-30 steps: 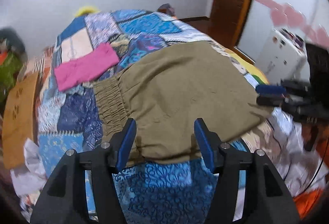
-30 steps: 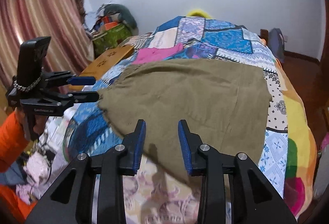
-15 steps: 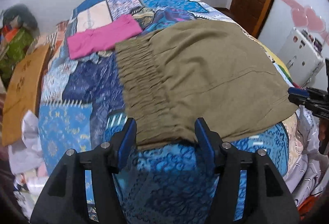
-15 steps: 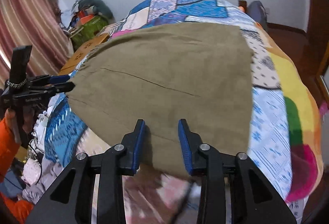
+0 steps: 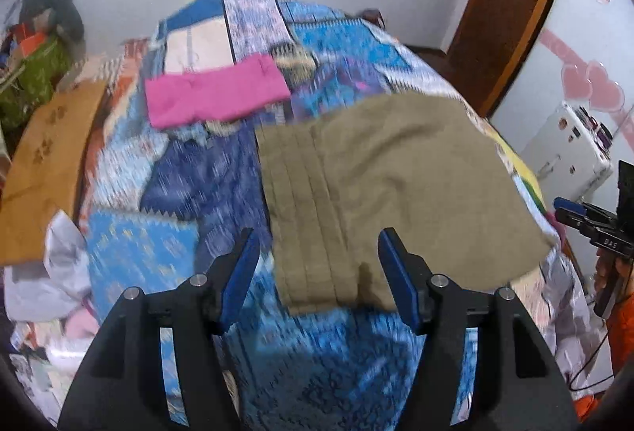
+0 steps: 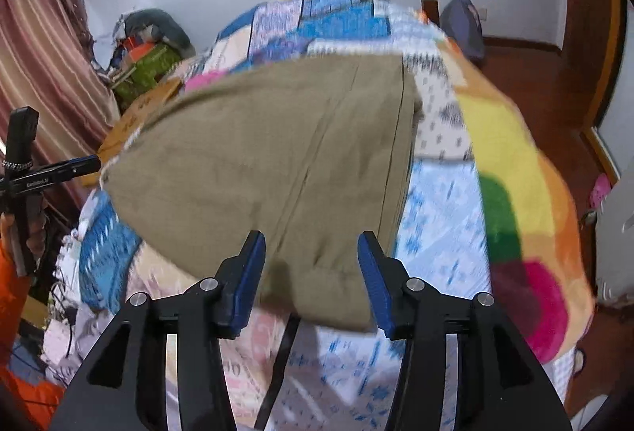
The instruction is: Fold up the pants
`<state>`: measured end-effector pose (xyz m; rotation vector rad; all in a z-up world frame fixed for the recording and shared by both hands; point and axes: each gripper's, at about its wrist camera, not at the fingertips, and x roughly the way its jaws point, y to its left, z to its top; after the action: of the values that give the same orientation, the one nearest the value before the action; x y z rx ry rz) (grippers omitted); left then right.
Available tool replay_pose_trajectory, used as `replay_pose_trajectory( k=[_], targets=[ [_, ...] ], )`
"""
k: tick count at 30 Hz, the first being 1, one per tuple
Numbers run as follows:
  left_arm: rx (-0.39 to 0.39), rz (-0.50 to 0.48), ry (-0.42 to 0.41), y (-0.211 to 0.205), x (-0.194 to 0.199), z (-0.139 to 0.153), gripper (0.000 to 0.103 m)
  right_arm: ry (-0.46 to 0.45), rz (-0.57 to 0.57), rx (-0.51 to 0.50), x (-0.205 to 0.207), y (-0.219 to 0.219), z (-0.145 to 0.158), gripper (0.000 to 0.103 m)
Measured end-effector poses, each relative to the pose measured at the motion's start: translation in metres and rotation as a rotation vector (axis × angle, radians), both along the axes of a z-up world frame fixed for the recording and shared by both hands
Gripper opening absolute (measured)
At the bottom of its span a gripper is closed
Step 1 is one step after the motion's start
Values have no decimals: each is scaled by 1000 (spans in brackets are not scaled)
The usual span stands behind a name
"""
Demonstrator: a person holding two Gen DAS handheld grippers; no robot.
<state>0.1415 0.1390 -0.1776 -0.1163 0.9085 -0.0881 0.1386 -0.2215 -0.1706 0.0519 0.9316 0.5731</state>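
Olive pants [image 5: 396,185] lie flat on the patchwork quilt [image 5: 166,193], elastic waistband to the left in the left wrist view. My left gripper [image 5: 319,268] hangs open just above the waistband's near corner, which shows between its blue fingers without touching the pads. In the right wrist view the pants [image 6: 277,161] stretch away from me. The leg end lies between the fingers of my right gripper [image 6: 311,272], whose jaws are opening and do not press the cloth. Each gripper shows at the edge of the other's view: the right gripper [image 5: 582,217] and the left gripper [image 6: 75,165].
A folded pink cloth [image 5: 214,94] lies on the quilt beyond the waistband. A wooden board [image 5: 43,161] and piled clutter flank the bed's left side. A white cabinet [image 5: 570,149] stands to the right, a striped curtain [image 6: 39,74] hangs by the far side.
The right jaws have spread wider and that gripper slid along the leg end toward its right corner. The left gripper shifted toward the waistband's near corner. The pants lie as before.
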Motion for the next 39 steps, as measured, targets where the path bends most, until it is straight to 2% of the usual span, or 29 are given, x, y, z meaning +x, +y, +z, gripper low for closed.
replay_pose_trajectory(
  k=[5, 12, 20, 28, 29, 31, 32, 35, 39],
  targets=[
    [55, 35, -17, 3, 37, 10, 63, -77, -24, 7, 35, 1, 18, 47],
    [48, 59, 8, 10, 94, -7, 63, -148, -40, -18, 95, 11, 23, 50],
    [-26, 60, 83, 20, 135, -47, 63, -99, -38, -23, 173, 26, -7, 52],
    [-79, 109, 106, 27, 141, -74, 63, -38, -41, -99, 231, 41, -53, 51],
    [-85, 131, 103, 31, 140, -75, 63, -25, -38, -106, 235, 41, -58, 50],
    [-127, 155, 107, 38, 141, -79, 63, -4, -36, -129, 240, 44, -69, 16],
    [-147, 171, 116, 42, 142, -82, 63, -6, -37, -146, 240, 45, -72, 12],
    [-151, 195, 123, 43, 145, -87, 63, -14, -28, -173, 239, 45, -74, 7],
    [-101, 192, 120, 37, 147, -87, 64, -24, -17, -234, 238, 51, -74, 5]
  ],
)
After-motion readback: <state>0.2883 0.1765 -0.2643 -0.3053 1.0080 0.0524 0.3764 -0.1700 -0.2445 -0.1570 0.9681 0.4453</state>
